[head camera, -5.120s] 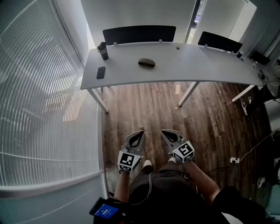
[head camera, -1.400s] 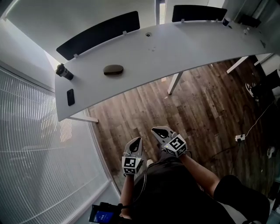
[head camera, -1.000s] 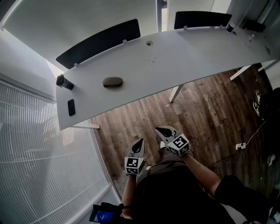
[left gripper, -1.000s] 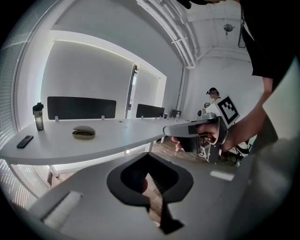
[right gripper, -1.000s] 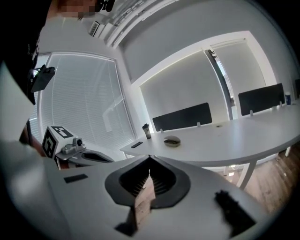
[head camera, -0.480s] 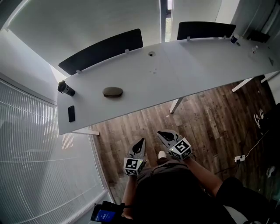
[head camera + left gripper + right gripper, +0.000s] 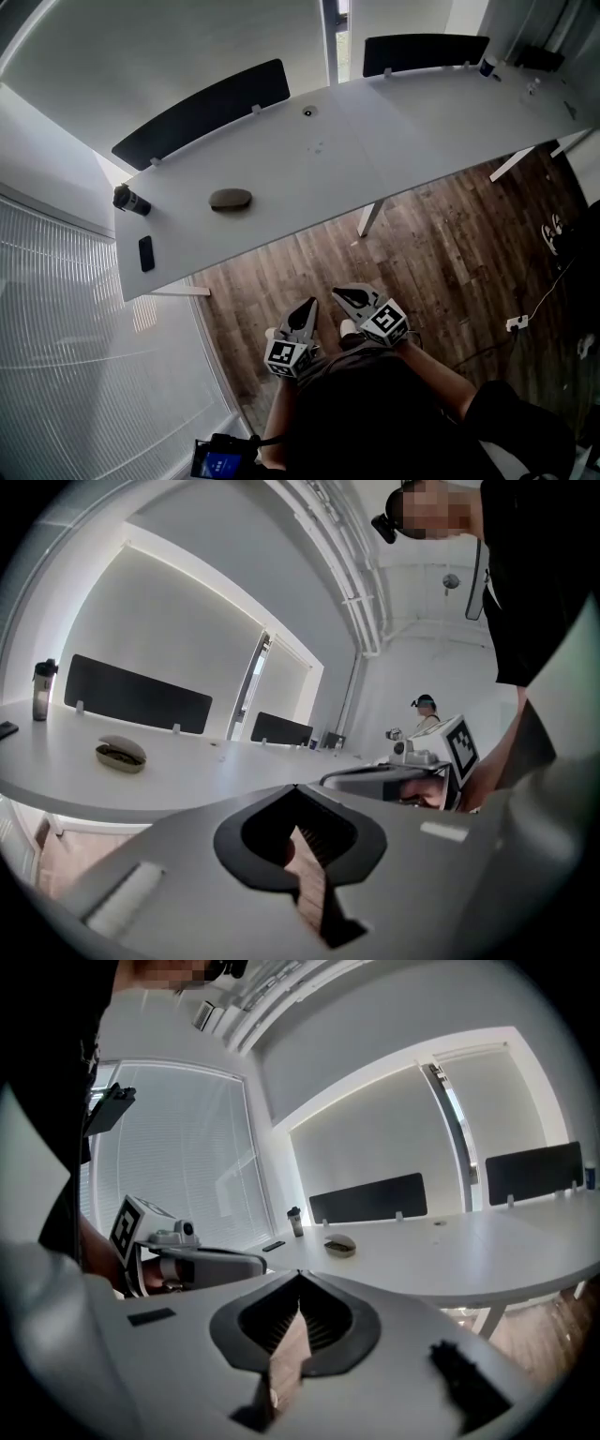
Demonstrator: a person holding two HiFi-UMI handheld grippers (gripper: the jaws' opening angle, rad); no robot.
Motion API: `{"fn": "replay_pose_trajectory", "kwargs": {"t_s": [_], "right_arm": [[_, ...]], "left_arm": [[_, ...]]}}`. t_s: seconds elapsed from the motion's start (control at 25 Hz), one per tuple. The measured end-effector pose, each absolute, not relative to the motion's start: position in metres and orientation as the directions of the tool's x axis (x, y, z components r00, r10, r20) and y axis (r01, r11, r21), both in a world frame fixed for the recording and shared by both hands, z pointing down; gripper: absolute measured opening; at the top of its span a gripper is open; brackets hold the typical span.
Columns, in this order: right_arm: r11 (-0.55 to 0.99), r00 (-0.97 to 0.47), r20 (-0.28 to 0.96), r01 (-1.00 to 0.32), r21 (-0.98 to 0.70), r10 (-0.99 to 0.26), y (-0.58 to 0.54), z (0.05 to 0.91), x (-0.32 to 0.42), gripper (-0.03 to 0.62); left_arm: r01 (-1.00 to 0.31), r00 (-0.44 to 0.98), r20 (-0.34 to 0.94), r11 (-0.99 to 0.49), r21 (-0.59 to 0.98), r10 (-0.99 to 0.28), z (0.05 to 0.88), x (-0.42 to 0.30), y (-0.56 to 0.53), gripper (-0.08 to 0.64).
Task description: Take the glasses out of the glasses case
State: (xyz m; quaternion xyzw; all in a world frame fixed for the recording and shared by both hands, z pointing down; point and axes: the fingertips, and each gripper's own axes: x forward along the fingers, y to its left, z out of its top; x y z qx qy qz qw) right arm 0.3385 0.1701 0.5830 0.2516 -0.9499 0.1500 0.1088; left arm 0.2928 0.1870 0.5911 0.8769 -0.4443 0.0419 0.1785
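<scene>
**Head view with both gripper views.** The olive-brown oval glasses case [image 7: 231,198] lies on the long white desk [image 7: 394,131], toward its left end. It is near a dark cylindrical bottle [image 7: 130,200] and a flat black phone [image 7: 146,253] but touches neither. The person stands on the brown wooden floor [image 7: 309,262], well short of the desk.

The left gripper [image 7: 307,307] and right gripper [image 7: 343,294] are held side by side in front of the torso. Both point toward the desk and are well apart from the case. In each gripper view the 2 grey fingers [image 7: 187,883] meet along the midline with nothing between them, so both pairs are clenched and empty.

The case appears closed, though its seam cannot be resolved at this range. No glasses are visible.

**Judged handling.** The case is probably a light, stiff shell that may skate on the smooth desk. 1 gripper should therefore pin the lower half while the other lifts the lid at the long front edge. The glasses inside are likely thin and fragile. The bridge, or a temple arm near its hinge, is the safer hold, never a lens.
</scene>
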Motion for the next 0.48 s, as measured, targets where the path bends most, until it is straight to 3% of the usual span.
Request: {"fn": "replay_pose_trajectory", "kwargs": {"t_s": [0.48], "right_arm": [[0.702,-0.736,0.332,-0.671,-0.239,-0.591,0.172,0.58,0.39,0.008]], "left_arm": [[-0.7,0.712,0.208,-0.654,0.286,-0.671,0.597,0.327,0.181,0.002]]}}
